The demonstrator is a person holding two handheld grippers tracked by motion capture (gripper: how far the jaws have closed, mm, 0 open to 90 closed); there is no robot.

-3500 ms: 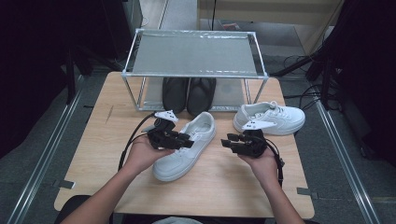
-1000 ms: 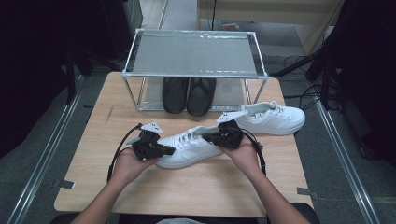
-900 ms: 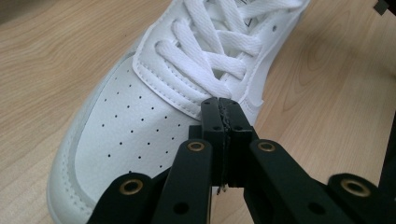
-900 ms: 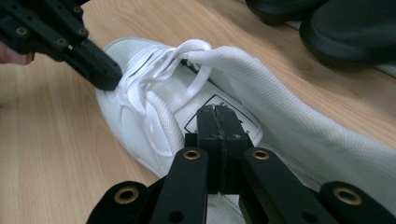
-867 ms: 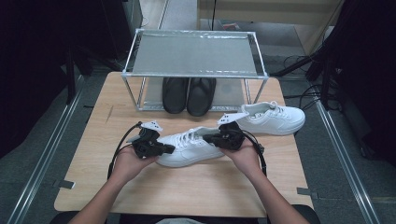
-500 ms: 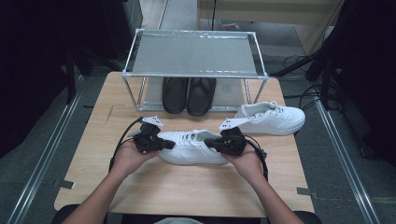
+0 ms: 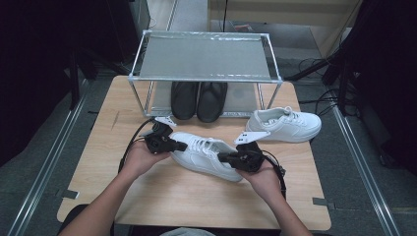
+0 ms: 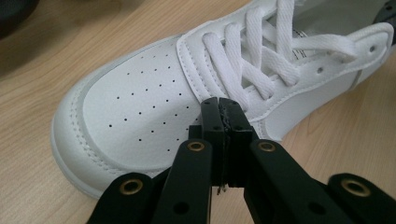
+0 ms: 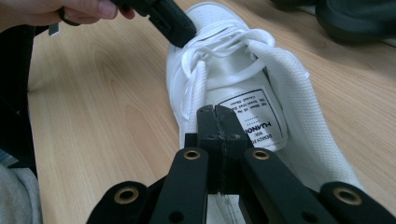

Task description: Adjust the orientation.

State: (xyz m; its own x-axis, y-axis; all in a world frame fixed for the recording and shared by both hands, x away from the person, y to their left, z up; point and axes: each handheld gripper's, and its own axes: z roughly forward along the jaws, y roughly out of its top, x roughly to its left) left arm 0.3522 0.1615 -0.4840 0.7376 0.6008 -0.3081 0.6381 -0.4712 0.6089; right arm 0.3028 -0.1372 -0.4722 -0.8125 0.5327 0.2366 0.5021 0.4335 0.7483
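White sneaker [image 7: 206, 156] lying mid-table, near of the rack [image 7: 204, 54], toe left, heel right; left gripper [image 7: 178, 146] clenched empty at toe-side laces, right gripper [image 7: 222, 158] clenched empty at heel collar; probably light, soft upper, stiffer sole, best gripped at heel rim or tongue.

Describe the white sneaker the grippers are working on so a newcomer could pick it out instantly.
Start at the wooden table with the metal shoe rack at its far end. The white lace-up sneaker lies mid-table, angled, between the two shut black grippers. Unlike the other white sneaker by the rack's right leg, it has grippers at both ends.
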